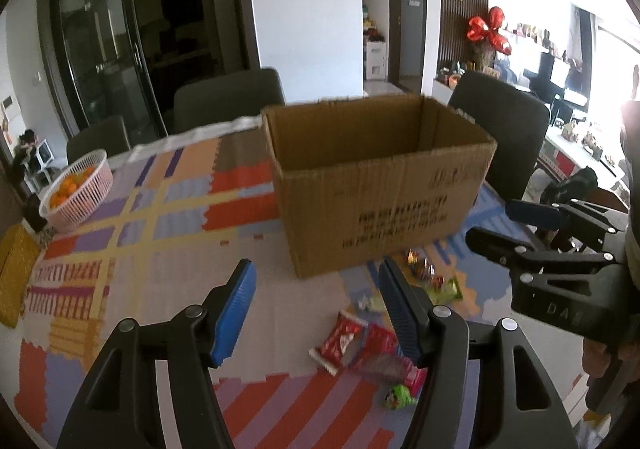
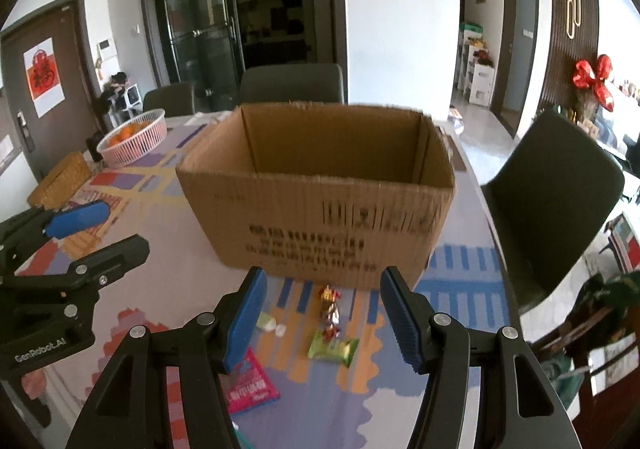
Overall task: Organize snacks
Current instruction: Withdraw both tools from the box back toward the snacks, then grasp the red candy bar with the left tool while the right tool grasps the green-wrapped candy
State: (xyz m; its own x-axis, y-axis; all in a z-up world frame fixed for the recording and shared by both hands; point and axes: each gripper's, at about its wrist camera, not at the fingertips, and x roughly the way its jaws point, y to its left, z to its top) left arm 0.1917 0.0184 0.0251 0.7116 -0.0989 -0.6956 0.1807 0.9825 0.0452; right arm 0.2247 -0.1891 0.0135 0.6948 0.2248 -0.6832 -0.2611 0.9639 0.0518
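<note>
An open brown cardboard box (image 1: 380, 185) (image 2: 320, 201) stands on the patterned tablecloth. In front of it lie loose snacks: a red-and-white packet (image 1: 338, 343), a pink packet (image 1: 380, 349) (image 2: 250, 385), a green packet (image 1: 444, 289) (image 2: 334, 349), a bright green wrapper (image 1: 400, 395) and small red-gold candies (image 2: 330, 307). My left gripper (image 1: 316, 313) hovers open above the table left of the snacks, nothing between its blue pads. My right gripper (image 2: 324, 323) is open over the candies and green packet, holding nothing. Each gripper shows in the other's view.
A pink basket of oranges (image 1: 78, 189) (image 2: 134, 137) and a woven yellow mat (image 1: 14, 273) sit at the table's left. Dark chairs (image 1: 228, 97) (image 2: 556, 201) stand behind and to the right of the table. The table's edge runs close on the right.
</note>
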